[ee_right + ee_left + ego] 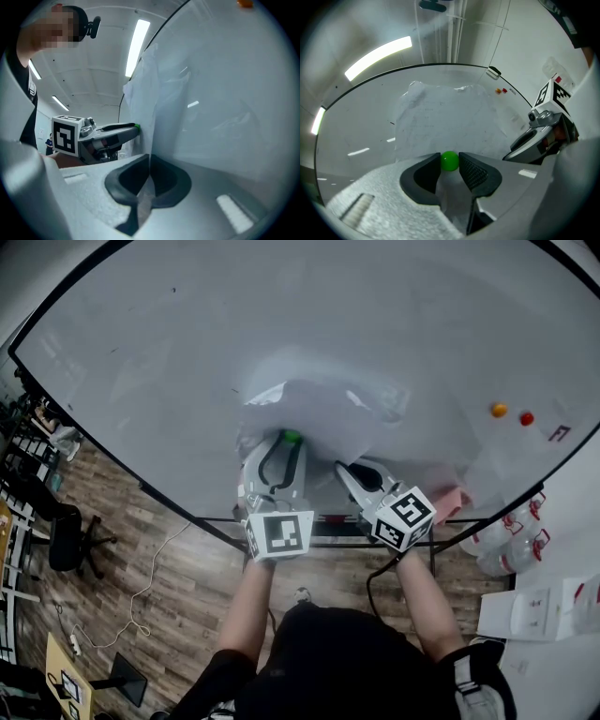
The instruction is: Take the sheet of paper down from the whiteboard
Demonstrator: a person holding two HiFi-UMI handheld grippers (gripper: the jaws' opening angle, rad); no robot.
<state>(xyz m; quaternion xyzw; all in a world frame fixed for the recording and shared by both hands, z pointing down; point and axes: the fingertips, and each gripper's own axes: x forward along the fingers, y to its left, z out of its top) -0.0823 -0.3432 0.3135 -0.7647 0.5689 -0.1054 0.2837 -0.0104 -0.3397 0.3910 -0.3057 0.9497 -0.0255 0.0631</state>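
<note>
A crumpled white sheet of paper [323, 409] hangs on the whiteboard [169, 343], pinned by a green ball magnet [292, 437]. My left gripper [287, 442] reaches level at the board. Its pads sit against both sides of the green magnet [450, 161], with the paper [445, 117] spread behind it. My right gripper [343, 470] is just to the right, lower down. In the right gripper view its jaws [149, 161] are shut on the paper's [157, 89] lower edge, which stands edge-on between the pads. The left gripper [132, 128] shows there too, at the board.
An orange magnet [499, 410] and a red magnet [526, 418] stick to the board at the right. A pink eraser [450, 499] lies on the board's tray. An office chair [66, 532] stands on the wood floor at left, clear bottles [511, 532] at right.
</note>
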